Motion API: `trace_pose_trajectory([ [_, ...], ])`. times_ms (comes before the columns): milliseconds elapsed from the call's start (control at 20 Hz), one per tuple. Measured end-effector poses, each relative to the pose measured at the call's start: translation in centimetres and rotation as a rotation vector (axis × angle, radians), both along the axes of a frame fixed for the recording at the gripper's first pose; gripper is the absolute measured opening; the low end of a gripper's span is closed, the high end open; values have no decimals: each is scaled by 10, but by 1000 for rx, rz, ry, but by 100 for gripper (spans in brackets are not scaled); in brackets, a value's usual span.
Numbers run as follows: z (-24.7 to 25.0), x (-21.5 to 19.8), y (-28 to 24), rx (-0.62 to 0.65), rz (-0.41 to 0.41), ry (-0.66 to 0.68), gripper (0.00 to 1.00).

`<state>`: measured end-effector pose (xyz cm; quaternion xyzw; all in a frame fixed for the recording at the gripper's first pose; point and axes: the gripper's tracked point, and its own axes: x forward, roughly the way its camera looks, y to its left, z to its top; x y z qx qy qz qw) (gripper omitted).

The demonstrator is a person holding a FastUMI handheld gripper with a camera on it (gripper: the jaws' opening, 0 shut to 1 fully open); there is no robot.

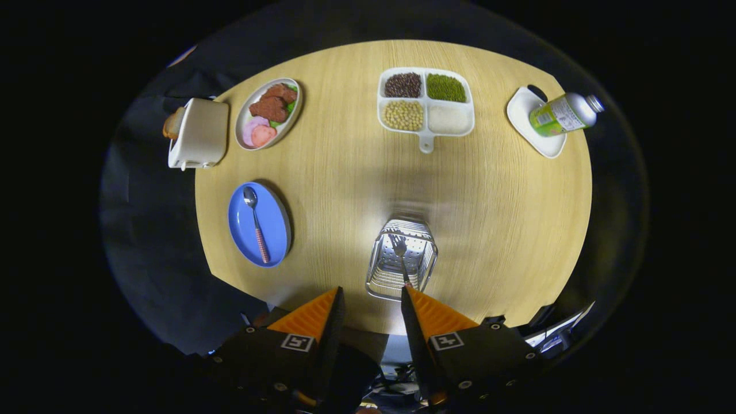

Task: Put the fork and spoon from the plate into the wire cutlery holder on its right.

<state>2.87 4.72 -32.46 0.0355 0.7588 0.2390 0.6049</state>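
Observation:
A blue plate (240,230) lies on the round wooden table, left of the fingers and beyond them. On it rests a spoon (256,223) with a red patterned handle, bowl pointing away. A wire cutlery holder (380,275) stands to the plate's right, just ahead of my right finger. A fork (399,253) stands inside it, tines up. My gripper (372,294) hovers high above the table's near edge, open, with nothing between its fingers.
At the far side sit a white toaster (200,133) with bread, an oval dish of food (268,113), a four-part white tray of grains (425,102) and a white dish (532,129) with a green bottle (560,114) lying on it.

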Motion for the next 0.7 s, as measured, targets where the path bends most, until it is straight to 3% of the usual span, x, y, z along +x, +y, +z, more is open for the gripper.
trace_pose_trajectory([
  [250, 19, 2, 9, 24, -48, -205, 89],
  [700, 58, 2, 66, 103, -132, -465, 97],
])
